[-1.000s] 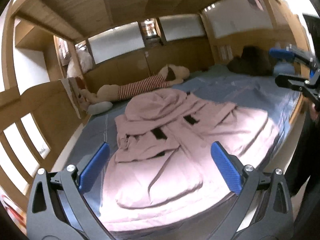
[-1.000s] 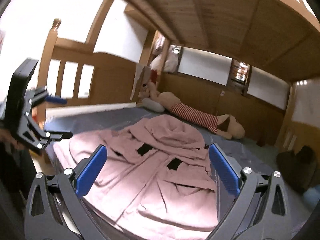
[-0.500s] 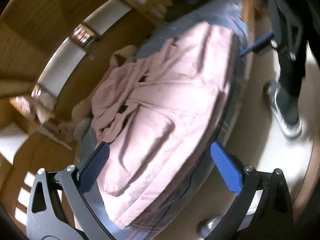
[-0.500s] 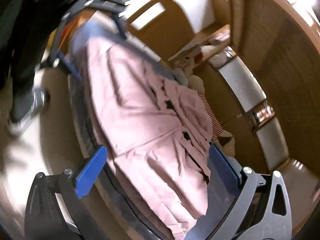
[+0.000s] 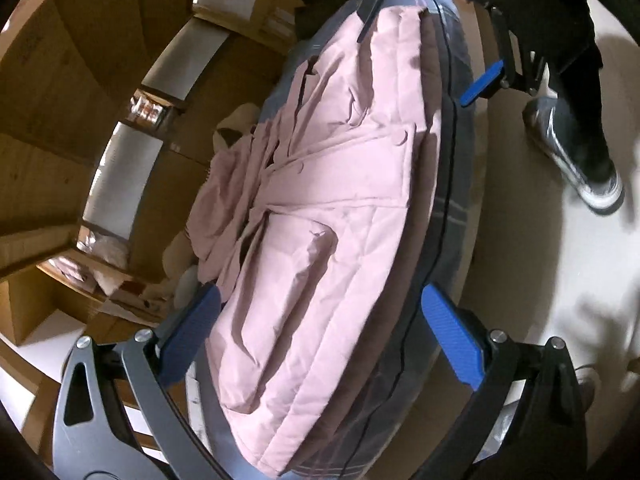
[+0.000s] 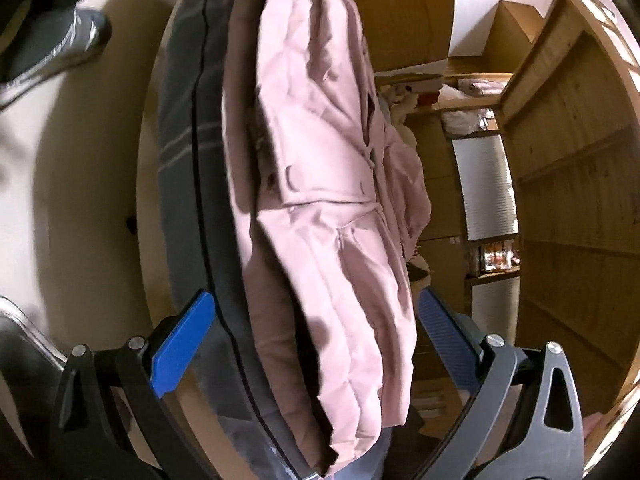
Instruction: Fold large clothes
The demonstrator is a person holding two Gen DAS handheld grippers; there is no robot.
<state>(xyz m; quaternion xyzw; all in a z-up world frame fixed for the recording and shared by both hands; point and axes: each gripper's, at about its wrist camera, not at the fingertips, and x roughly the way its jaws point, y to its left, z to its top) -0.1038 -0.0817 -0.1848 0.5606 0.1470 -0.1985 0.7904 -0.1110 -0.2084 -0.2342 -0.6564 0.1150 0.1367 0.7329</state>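
1. Left wrist view: the left claw [image 5: 320,336] stands wide open with nothing between its blue pads [image 5: 188,338]. It holds nothing.
2. The pink coat [image 5: 336,240] lies spread on the bed just ahead of that claw, and its near end reaches into the gap between the two fingers. I cannot tell whether the pads touch the cloth.
3. The coat rests on a dark grey mattress [image 5: 452,208], whose edge runs ahead of the claw's right finger. Past that edge is pale floor [image 5: 532,240].
4. Far ahead and to the right, the right claw [image 5: 424,32] shows at the coat's other end, one blue pad out past the mattress edge and a dark finger over the pink cloth. Its fingers are spread apart.
5. A person's dark trouser leg and shoe [image 5: 576,156] stand on the floor beside the bed, right of the claw.
6. To the left of the claw are wooden walls and shelves [image 5: 132,216].
7. Right wrist view: the right claw [image 6: 312,344] is also wide open and grips nothing.
8. The coat [image 6: 320,168] stretches away from between its fingers, the near end bunched just ahead of them.
9. The mattress [image 6: 188,120] runs along ahead of the left finger, with floor [image 6: 80,168] and a shoe [image 6: 60,48] further left.
10. Wooden shelving [image 6: 560,184] fills the space right of the claw.
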